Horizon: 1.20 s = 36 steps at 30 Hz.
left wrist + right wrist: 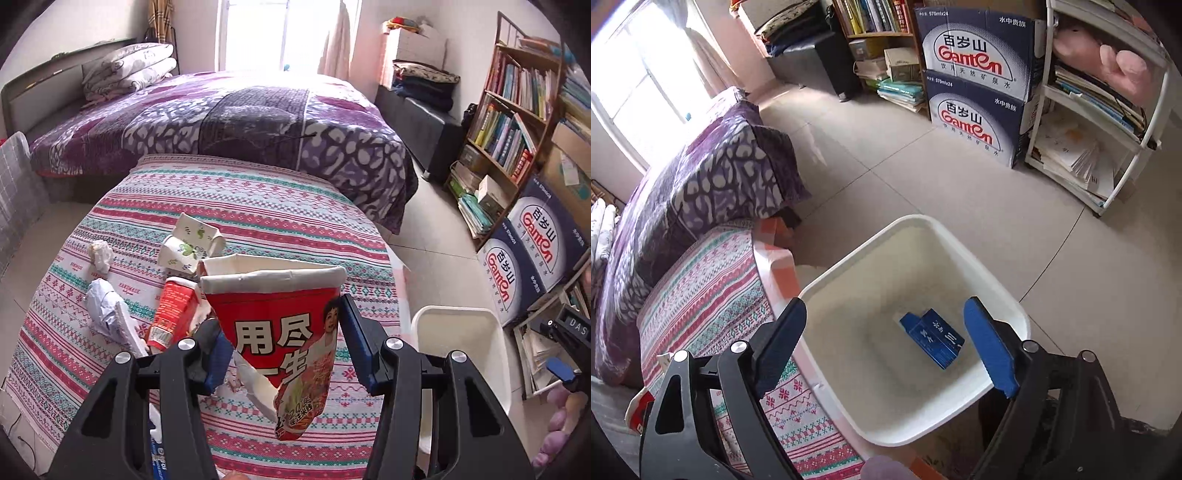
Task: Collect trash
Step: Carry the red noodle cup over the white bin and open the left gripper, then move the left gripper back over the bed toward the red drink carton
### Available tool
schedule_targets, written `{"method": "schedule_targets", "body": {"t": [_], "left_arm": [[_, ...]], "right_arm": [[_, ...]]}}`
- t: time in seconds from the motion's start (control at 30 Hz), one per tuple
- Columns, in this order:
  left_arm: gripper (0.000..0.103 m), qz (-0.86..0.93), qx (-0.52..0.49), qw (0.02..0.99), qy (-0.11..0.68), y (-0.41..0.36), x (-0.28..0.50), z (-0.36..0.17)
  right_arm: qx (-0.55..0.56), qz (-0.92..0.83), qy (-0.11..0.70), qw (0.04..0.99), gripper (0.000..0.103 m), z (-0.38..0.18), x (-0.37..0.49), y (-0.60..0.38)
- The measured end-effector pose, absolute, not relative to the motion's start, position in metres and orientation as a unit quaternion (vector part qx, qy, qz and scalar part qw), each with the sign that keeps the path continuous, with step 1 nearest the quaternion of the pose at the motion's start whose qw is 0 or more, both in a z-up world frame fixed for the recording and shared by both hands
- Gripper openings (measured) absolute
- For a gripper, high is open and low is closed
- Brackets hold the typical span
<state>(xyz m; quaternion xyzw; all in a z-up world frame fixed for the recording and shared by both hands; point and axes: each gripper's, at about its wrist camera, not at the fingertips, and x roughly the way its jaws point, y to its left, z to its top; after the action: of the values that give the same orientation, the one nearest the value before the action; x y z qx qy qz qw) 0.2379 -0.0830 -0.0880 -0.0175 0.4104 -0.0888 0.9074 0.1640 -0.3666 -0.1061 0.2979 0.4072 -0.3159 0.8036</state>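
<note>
Left gripper clamped on a torn red noodle cup, held above the striped cloth; beyond and to the left of its fingers lie a red carton, a crushed floral paper cup and two crumpled paper wads, with the white bin just off to the right. Right gripper spread wide with nothing between its pads, hanging over the same white bin. A blue box lies on the bin floor directly below and between its fingers, the striped cloth's edge just left of them.
</note>
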Motion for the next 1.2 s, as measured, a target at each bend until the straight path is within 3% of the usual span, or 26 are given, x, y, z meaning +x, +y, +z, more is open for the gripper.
{"method": "schedule_targets", "body": {"t": [0.17,0.77,0.9,1.2], "left_arm": [[0.053,-0.129,-0.011,0.899,0.418,-0.115,0.229,-0.089],[0.055,-0.306,0.01,0.82,0.483,-0.249,0.199,-0.08],[0.08,-0.32,0.0,0.812,0.488,-0.26,0.199,-0.079],[0.084,-0.283,0.025,0.838,0.467,-0.244,0.204,-0.079]], "right_arm": [[0.283,-0.34,0.383,0.811,0.089,-0.094,0.149,-0.381],[0.351,-0.394,0.304,0.793,0.091,-0.062,0.092,-0.454],[0.357,-0.397,0.299,0.791,0.091,-0.062,0.085,-0.461],[0.317,-0.406,0.283,0.809,0.096,-0.052,0.084,-0.45]]}}
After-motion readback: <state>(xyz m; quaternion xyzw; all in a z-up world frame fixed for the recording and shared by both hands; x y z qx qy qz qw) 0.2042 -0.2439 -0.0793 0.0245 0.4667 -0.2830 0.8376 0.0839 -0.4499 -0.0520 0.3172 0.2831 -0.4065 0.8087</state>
